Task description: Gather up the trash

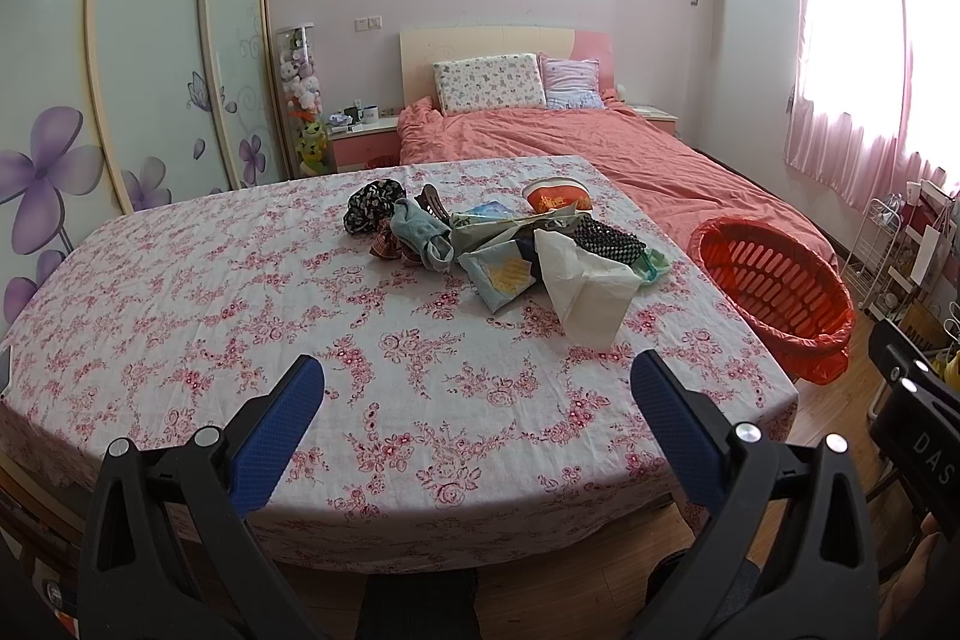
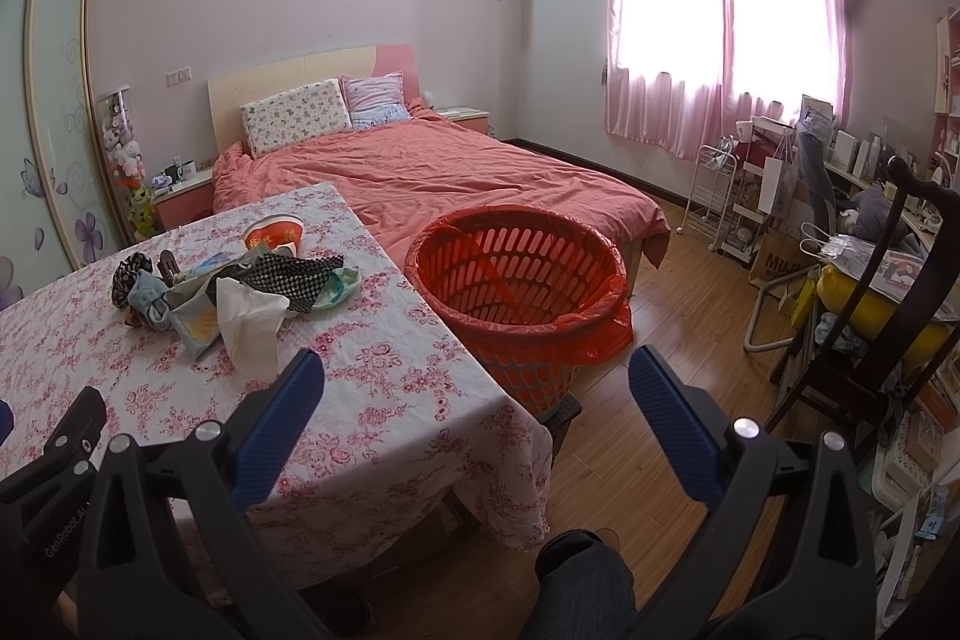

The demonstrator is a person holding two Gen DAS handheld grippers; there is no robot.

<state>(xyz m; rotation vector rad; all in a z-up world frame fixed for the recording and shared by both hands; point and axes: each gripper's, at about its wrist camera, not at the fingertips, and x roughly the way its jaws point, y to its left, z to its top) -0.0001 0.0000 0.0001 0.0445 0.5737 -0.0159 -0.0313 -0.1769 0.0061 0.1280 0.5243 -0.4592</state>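
Observation:
A heap of trash and cloth lies on the far right part of the floral tablecloth (image 1: 240,316): a white crumpled tissue (image 1: 585,286), a snack packet (image 1: 501,277), a dotted dark piece (image 1: 609,241), a paper cup (image 1: 555,196) on its side, a blue-green sock (image 1: 420,232) and a dark scrunchie (image 1: 373,205). An orange basket (image 1: 774,280) lined with a red bag stands just off the table's right edge. My left gripper (image 1: 477,388) hovers open over the near table, short of the heap. My right gripper (image 2: 477,382) is open near the table's right corner, in front of the basket (image 2: 516,280); the tissue (image 2: 249,322) lies to its left.
A bed (image 2: 432,178) with a salmon cover stands behind the table and basket. A dark wooden chair (image 2: 888,316), white wire cart (image 2: 711,196) and cluttered desk fill the right side. Wood floor (image 2: 660,316) lies open between basket and chair. A person's knee (image 2: 585,574) shows below.

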